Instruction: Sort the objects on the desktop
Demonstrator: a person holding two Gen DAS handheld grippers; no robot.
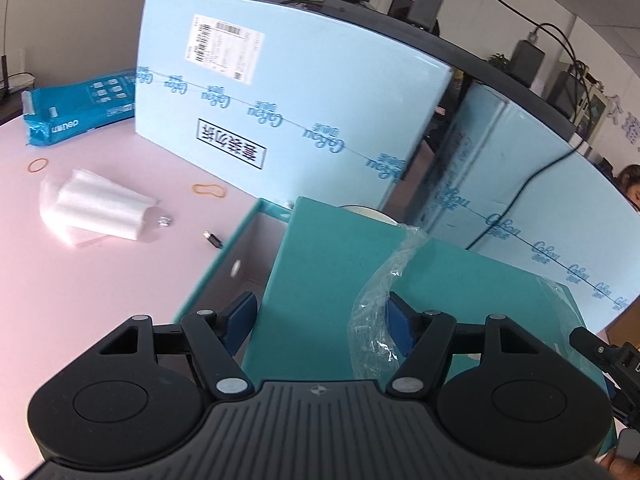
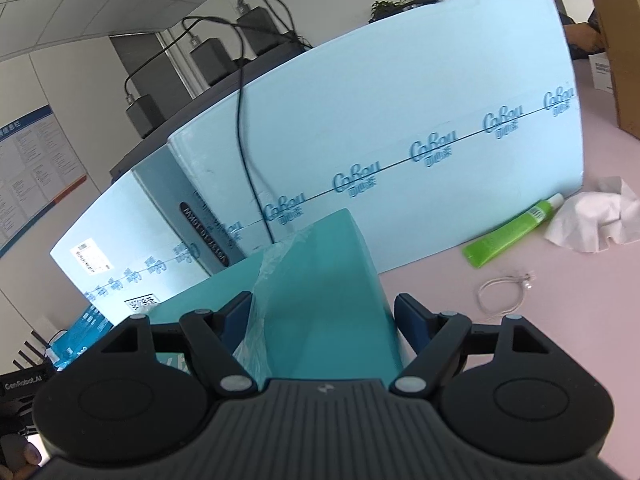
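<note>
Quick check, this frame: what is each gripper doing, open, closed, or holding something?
Left gripper: closed on the teal lid, with clear plastic wrap against one finger.
Right gripper: closed on the same teal lid, at its other end.

1. The left gripper (image 1: 320, 322) is being pointed steeply downward, its jaws being set partly apart with the blue pads (image 1: 240, 318) being pressed onto a teal lid (image 1: 320, 264).
2. The right gripper (image 2: 324, 316) is being angled down more gently, its jaws being spread wider, with both pads (image 2: 412, 324) being clamped on the same lid's other end.
3. The two grippers are being held just beside each other; a fingertip of the left hand (image 2: 24, 456) is being glimpsed behind its gripper.
</note>
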